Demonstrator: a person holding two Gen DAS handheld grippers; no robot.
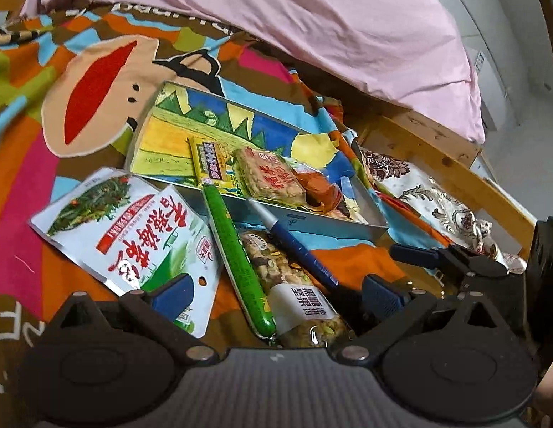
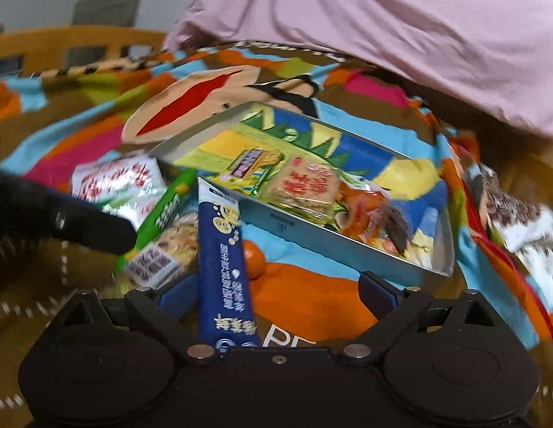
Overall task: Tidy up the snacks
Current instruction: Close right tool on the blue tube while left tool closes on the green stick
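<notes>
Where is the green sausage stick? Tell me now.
The green sausage stick lies on the bedspread outside the tray, between the white seaweed pouch and the nut packet, close ahead of the left gripper.

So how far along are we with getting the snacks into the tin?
Partly done. The tin tray already holds a yellow packet, a peanut brittle pack and an orange snack. The open right gripper straddles the blue stick pack, not yet clamped. The white pouch, green sausage and nut bar wait on the bedspread near the open left gripper.
</notes>
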